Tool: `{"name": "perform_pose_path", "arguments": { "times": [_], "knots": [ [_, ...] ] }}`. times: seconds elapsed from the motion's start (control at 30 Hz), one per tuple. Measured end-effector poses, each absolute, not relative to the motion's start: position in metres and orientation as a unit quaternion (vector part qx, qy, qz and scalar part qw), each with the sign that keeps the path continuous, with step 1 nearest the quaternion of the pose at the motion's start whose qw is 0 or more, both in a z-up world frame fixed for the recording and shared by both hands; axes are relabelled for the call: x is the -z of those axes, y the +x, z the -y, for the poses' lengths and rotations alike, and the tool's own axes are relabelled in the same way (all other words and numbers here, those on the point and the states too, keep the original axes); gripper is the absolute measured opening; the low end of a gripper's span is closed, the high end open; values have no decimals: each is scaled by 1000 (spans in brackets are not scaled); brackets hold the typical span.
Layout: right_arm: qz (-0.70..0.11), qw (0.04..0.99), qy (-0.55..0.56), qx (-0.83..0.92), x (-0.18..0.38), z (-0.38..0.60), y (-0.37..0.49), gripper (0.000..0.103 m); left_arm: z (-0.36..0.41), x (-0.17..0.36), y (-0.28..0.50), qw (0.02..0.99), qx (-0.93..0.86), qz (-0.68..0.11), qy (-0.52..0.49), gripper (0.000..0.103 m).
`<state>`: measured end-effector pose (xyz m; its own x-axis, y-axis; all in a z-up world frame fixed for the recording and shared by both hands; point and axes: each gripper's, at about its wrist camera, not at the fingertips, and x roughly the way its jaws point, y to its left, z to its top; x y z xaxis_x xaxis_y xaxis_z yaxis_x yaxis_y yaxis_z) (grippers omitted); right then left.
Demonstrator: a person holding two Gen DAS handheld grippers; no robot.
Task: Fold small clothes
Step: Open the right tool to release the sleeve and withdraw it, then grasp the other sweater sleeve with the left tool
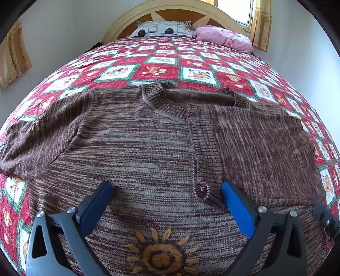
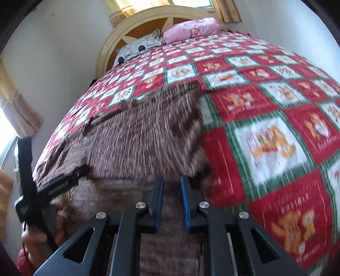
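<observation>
A brown knit sweater (image 1: 138, 138) lies flat on a bed, neck towards the headboard, with an orange sunflower (image 1: 159, 256) stitched near its hem. Its right side is folded over the button band. My left gripper (image 1: 166, 186) hovers open and wide over the lower front, its blue pads apart and nothing between them. In the right wrist view the sweater (image 2: 148, 138) is blurred. My right gripper (image 2: 172, 182) has its jaws narrow at the sweater's lower right edge, with knit fabric filling the gap between the pads. The left gripper (image 2: 59, 182) also shows there at the left, held by a hand (image 2: 38, 235).
A red, white and green teddy-bear quilt (image 1: 159, 70) covers the bed. A patterned pillow (image 1: 163, 28) and a pink bundle (image 1: 223, 36) rest against the arched headboard (image 1: 176, 8). Walls and curtains stand close on both sides. Bare quilt (image 2: 265, 138) lies right of the sweater.
</observation>
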<state>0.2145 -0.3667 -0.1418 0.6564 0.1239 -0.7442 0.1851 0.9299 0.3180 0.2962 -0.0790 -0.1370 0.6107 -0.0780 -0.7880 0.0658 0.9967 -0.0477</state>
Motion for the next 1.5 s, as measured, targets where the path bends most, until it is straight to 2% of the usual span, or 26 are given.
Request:
{"name": "perform_pose_path", "arguments": {
  "times": [0.1, 0.2, 0.33, 0.4, 0.5, 0.6, 0.73, 0.93, 1.03, 1.3, 1.37, 1.5],
  "knots": [
    [-422, 892, 164, 19, 133, 364, 208, 15, 79, 137, 297, 897, 40, -439, -6, 103],
    [-390, 911, 132, 23, 101, 366, 219, 16, 78, 137, 297, 898, 40, -439, -7, 103],
    [-364, 924, 109, 26, 70, 382, 272, 18, 77, 137, 297, 898, 41, -439, -8, 103],
    [-384, 919, 85, 28, 78, 386, 305, 18, 77, 138, 296, 898, 41, -438, -8, 103],
    [-455, 886, 74, 49, 120, 399, 362, 18, 76, 137, 296, 898, 42, -438, -10, 103],
    [-459, 882, 81, 75, 147, 414, 383, 18, 76, 137, 296, 898, 43, -437, -9, 103],
    [-452, 881, 95, 104, 141, 421, 380, 21, 76, 137, 297, 898, 43, -437, -8, 103],
    [-409, 906, 76, 75, 111, 372, 326, 22, 76, 138, 297, 898, 43, -437, -8, 103],
    [-413, 904, 96, 45, 119, 348, 314, 23, 76, 138, 297, 898, 43, -437, -9, 103],
    [-409, 910, 28, 64, 146, 323, 312, 25, 75, 137, 298, 894, 54, -445, -6, 103],
    [-405, 912, 30, 62, 146, 324, 310, 26, 60, 130, 294, 891, 62, -448, -29, 103],
    [-400, 913, 54, 51, 145, 332, 309, 26, -12, 99, 274, 918, -16, -383, -103, 103]
  ]
}}
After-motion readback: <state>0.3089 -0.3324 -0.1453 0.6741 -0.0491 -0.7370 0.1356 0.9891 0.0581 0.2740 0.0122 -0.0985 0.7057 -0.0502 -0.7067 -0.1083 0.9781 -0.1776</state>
